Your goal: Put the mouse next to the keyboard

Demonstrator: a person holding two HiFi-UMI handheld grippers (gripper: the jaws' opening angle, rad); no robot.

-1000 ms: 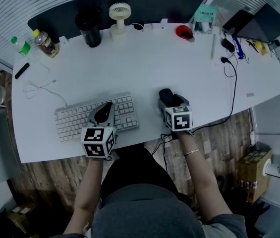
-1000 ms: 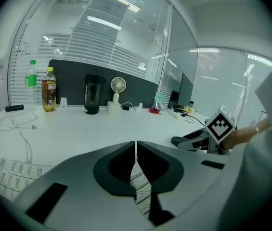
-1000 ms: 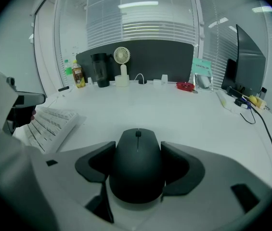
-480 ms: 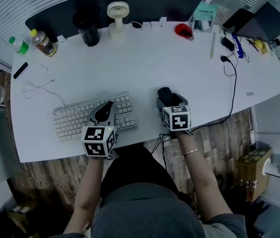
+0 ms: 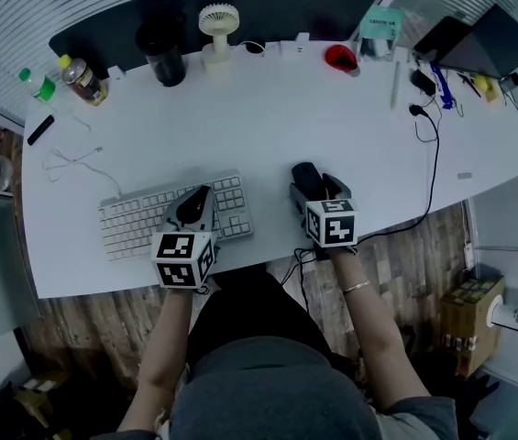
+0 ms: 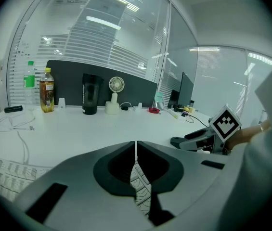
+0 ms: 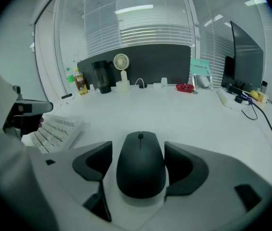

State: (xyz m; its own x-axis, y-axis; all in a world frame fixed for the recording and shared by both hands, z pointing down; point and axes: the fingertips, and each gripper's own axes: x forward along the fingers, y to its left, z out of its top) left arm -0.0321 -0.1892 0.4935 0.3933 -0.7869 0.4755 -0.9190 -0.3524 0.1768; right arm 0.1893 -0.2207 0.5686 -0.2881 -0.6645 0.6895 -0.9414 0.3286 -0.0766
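Note:
A black mouse [image 5: 305, 179] [image 7: 141, 163] rests on the white desk [image 5: 268, 126], just right of the white keyboard [image 5: 144, 218] [image 7: 54, 129]. My right gripper [image 5: 316, 184] [image 7: 139, 150] straddles the mouse and its jaws are opening; a gap shows beside the mouse's left flank. Over the keyboard's right end hovers my left gripper [image 5: 196, 200] [image 6: 136, 146], its jaws shut together with nothing held. The keyboard keys [image 6: 6, 174] show below its jaws.
Along the desk's back edge stand a black tumbler [image 5: 164, 53], a small fan [image 5: 219, 27], two bottles [image 5: 82, 79] and a red item [image 5: 340, 59]. A black cable [image 5: 428, 154] runs down the right side. A thin white cable [image 5: 75, 159] lies at left. The desk's front edge is close behind both grippers.
The right gripper's jaws have spread wider around the mouse and the gripper has drawn back slightly. The mouse and the left gripper have stayed put.

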